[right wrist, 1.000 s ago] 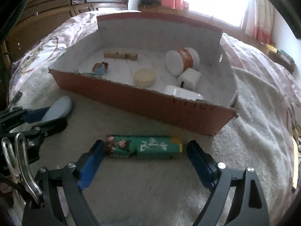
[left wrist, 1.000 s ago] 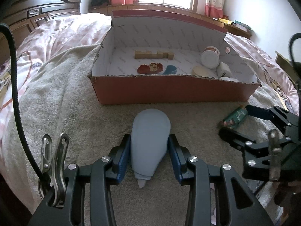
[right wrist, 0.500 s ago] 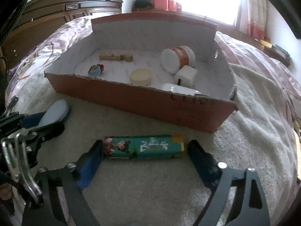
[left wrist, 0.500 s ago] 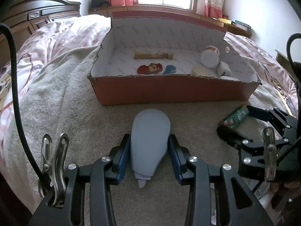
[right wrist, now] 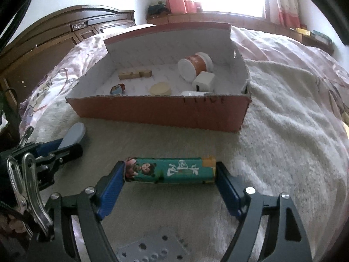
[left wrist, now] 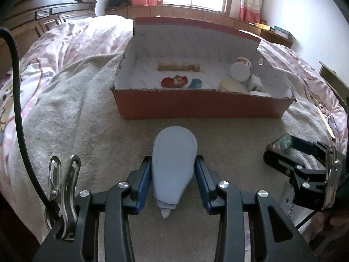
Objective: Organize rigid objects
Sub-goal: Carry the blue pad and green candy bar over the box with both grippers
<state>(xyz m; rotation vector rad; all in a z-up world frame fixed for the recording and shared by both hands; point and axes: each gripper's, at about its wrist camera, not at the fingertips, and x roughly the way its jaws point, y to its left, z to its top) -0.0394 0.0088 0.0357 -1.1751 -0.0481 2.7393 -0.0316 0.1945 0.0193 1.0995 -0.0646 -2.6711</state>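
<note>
My left gripper (left wrist: 173,174) is shut on a grey-blue oval paddle-shaped object (left wrist: 173,161), held just over the beige towel. It also shows in the right wrist view (right wrist: 75,133). My right gripper (right wrist: 170,174) is shut on a teal cartoon-printed box (right wrist: 170,170), gripped end to end and lifted off the towel. That box also shows in the left wrist view (left wrist: 282,145). The red cardboard box (left wrist: 196,107) with a white inside lies ahead of both grippers.
Inside the cardboard box are wooden blocks (left wrist: 178,66), a red figure (left wrist: 174,80), a blue piece (left wrist: 195,84), a cream disc (right wrist: 160,88), an orange-and-white jar (right wrist: 194,65) and a white cube (right wrist: 204,80). A pink quilt (left wrist: 65,43) covers the bed. A dark wooden headboard (right wrist: 65,35) stands at the left.
My right gripper has closed on the teal box and lifted it off the towel. The left gripper keeps holding the grey-blue object, nearly still.
</note>
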